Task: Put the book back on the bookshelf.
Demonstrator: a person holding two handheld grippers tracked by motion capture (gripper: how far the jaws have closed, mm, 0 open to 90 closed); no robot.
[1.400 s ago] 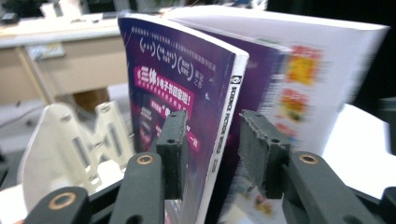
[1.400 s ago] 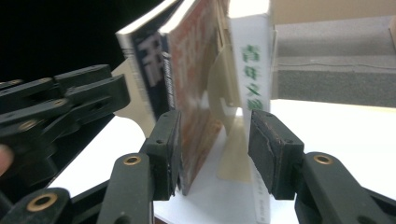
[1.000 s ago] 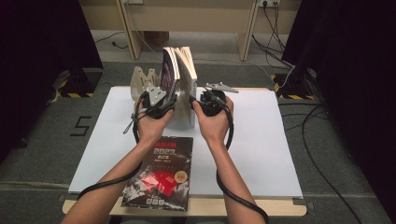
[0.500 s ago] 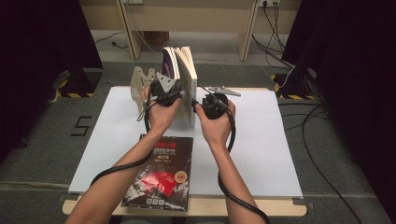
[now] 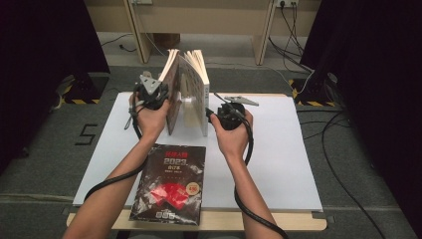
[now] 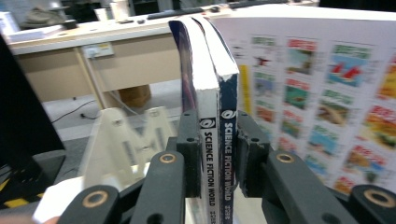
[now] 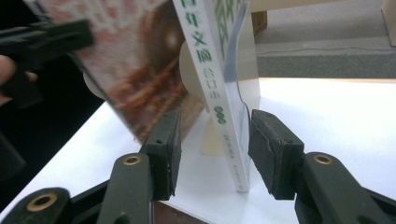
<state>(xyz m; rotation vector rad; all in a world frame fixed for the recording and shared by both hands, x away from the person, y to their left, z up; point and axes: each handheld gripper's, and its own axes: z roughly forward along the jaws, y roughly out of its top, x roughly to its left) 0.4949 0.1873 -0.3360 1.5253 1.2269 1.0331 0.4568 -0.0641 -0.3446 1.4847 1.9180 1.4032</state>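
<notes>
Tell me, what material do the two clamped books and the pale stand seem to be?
Two clamped books: paper, with glossy printed spines that catch light; the page edges look matte white. Pale stand: probably thin unpainted plywood or stiff board, judging from its flat cream cut-out shape.

On the table [image 5: 278, 164] the books [image 5: 186, 89] stand upright near the far edge, leaning against one another. The left gripper [image 5: 152, 94] is at their left side, its jaws around two spines [image 6: 219, 154] standing side by side — the right gripper [image 5: 226, 115] is at their right, its jaws to either side of the rightmost book [image 7: 219, 93]. A stand [image 6: 123, 144] sits behind and left of the books. One magazine [image 5: 171, 184] lies flat at the near edge, between the forearms — in front of the standing books.
</notes>
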